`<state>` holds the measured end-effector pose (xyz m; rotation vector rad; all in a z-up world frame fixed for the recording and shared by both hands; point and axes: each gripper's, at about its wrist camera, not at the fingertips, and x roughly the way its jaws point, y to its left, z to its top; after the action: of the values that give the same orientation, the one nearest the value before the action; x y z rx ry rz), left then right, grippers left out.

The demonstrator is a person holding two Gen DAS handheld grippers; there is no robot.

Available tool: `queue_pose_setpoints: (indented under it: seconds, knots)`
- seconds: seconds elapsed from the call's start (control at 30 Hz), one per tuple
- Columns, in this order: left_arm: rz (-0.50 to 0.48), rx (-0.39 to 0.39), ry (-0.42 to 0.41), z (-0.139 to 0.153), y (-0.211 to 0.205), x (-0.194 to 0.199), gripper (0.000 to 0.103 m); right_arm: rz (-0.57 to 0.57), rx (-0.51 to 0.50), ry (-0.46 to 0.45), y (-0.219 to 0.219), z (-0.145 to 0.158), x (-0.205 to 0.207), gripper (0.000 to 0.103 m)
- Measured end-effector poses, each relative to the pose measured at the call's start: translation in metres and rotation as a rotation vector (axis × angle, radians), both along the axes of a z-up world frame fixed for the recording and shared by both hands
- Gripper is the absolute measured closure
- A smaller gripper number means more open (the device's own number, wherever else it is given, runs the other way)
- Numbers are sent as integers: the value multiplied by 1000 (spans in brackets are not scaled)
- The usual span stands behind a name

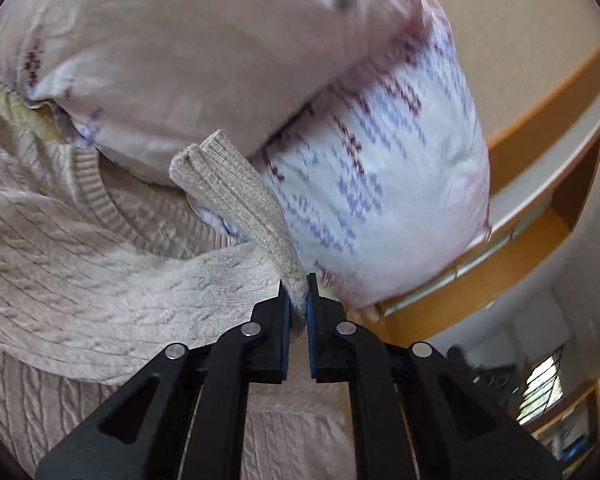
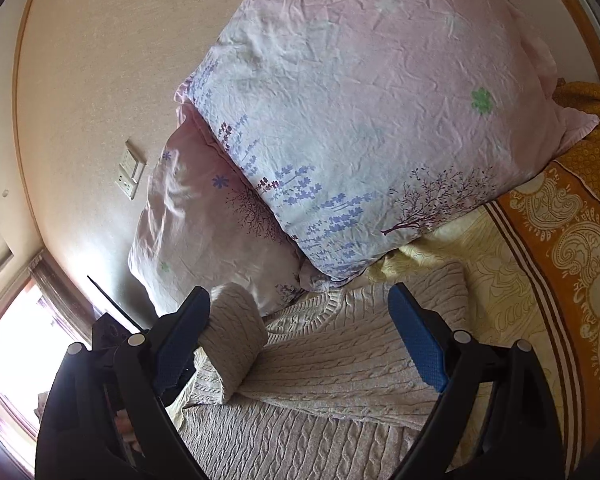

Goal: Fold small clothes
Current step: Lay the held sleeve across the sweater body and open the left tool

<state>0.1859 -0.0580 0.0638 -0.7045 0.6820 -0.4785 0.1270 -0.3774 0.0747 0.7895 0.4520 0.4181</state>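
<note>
a beige cable-knit sweater (image 2: 340, 364) lies spread on the bed, its neck end toward the two pillows. the left gripper (image 1: 298, 300) has its blue pads pressed together on the sleeve (image 1: 236, 200), pinching the knit just below the ribbed cuff, and the cuff sticks up past the fingertips, in front of the floral pillow (image 1: 380, 184). from the left wrist view the sleeve runs back from the pinch to the body of the sweater, and the round ribbed neckline (image 1: 96, 192) sits off to the left, partly tucked under the lower pillow (image 1: 172, 60). that view is a little smeared.

the right gripper (image 2: 300, 340) hangs over the sweater with its fingers (image 2: 416, 344) standing wide apart and nothing pressed between them. the lifted sleeve rises just beside its left finger, folded over the sweater's chest; i cannot tell whether it touches that finger. under the sweater there is a yellow patterned bedspread (image 2: 500, 280), with an orange band along the right. behind the pillows are a plain wall and a wall socket (image 2: 132, 174).
</note>
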Motion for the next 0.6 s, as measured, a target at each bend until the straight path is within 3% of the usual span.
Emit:
queue_pose_setpoints:
  seconds: [0.2,0.27,0.33,0.37,0.43,0.5,0.6]
  knots:
    - [-156,463,9,-36,-83,-7,96,57,25,118,3,-19,15,11]
    - [-225,652,-48,-42,-105,-16,89,85,22,163,8,-26,20,13]
    - [-273,796,-114,-44,-122,-30,68,103,11,195,12,-32,23,16]
    - [-291,834,-157,-42,-128,-38,63,108,4,207,14,-34,24,17]
    - [-299,900,-225,-36,-136,-52,38,116,-4,232,15,-39,27,22]
    - [-273,954,-247,-29,-133,-60,32,117,-14,259,15,-44,30,26]
    - [-251,973,-228,-19,-110,-64,31,123,-35,293,17,-51,34,37]
